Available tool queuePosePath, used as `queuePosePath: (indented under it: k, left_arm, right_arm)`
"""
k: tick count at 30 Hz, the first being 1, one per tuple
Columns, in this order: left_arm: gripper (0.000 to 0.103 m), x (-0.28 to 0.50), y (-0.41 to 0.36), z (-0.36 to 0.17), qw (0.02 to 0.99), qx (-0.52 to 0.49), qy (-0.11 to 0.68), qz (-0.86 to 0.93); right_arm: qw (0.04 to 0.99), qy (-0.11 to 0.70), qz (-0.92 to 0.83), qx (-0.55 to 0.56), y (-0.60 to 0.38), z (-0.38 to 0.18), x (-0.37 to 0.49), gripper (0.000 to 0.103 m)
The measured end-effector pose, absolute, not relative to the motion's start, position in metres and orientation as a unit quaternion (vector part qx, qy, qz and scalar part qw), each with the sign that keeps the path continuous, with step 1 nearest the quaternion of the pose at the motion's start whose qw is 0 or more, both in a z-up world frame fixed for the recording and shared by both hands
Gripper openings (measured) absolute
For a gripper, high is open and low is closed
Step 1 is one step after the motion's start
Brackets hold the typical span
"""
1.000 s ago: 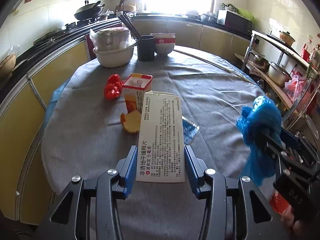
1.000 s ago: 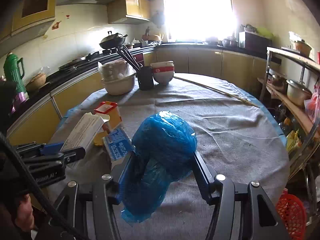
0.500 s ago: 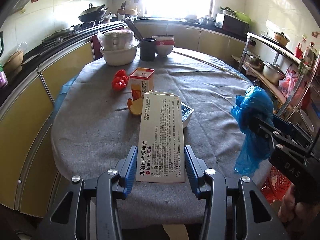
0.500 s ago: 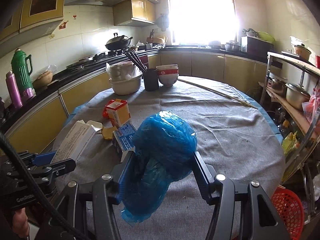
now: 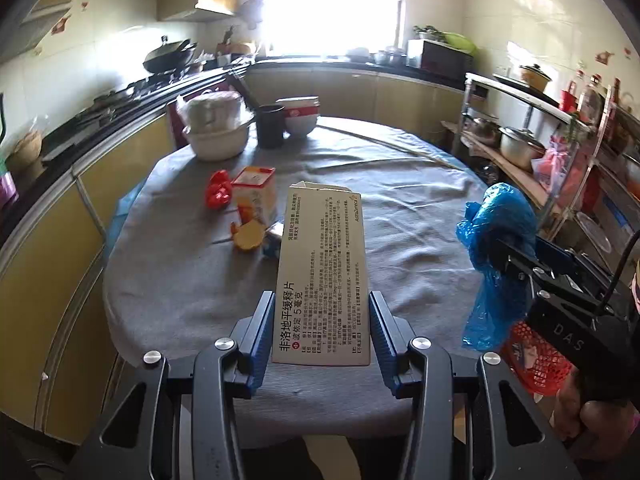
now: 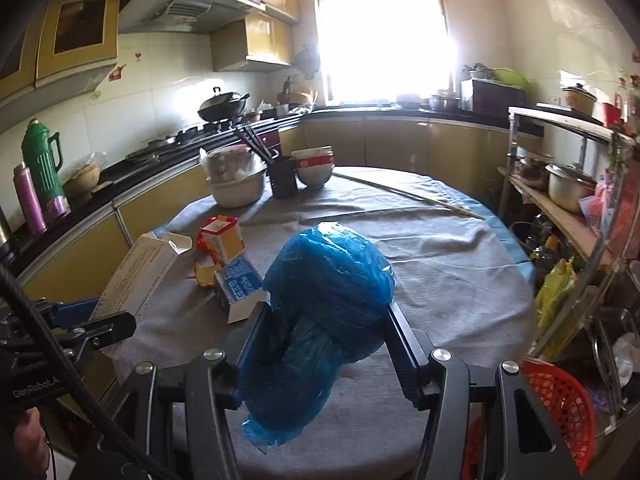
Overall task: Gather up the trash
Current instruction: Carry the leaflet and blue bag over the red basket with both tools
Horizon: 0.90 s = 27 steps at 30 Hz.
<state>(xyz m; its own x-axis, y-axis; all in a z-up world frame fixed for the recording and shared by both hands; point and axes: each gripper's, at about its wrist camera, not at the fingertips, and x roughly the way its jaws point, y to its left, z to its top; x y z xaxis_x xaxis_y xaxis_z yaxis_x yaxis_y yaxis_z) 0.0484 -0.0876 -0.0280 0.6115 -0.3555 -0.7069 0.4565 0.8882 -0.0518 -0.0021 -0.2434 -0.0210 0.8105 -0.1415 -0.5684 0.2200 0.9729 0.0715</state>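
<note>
left claw (image 5: 322, 330): grips white box (image 5: 322, 276) | right claw (image 6: 328, 336): grips blue bag (image 6: 324, 304) | red basket (image 6: 560, 400): below right claw

Lots of open cloth on the right side of the table (image 6: 460, 272)

Blocked at left by orange carton (image 6: 222, 238), blue box (image 6: 238, 288); far end crowded with bowls (image 6: 314, 166).

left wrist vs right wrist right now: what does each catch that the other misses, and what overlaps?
Left wrist only: the printed face of the medicine box clamped in the left gripper, and a red crumpled wrapper on the table.

Right wrist only: the green thermos and purple flask on the counter, and the range hood.

Both: the blue plastic bag gripped by the right gripper, the orange carton, the grey-clothed table, the stacked bowls and the red basket.
</note>
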Motion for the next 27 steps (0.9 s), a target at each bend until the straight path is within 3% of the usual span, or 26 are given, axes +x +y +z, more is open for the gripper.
queuePosePath:
  k: [27]
  left_arm:
    - [0.047, -0.029, -0.256, -0.030, 0.847, 0.167, 0.347, -0.366]
  right_arm:
    - [0.925, 0.271, -0.233, 0.133, -0.385, -0.032, -0.130, 0.060]
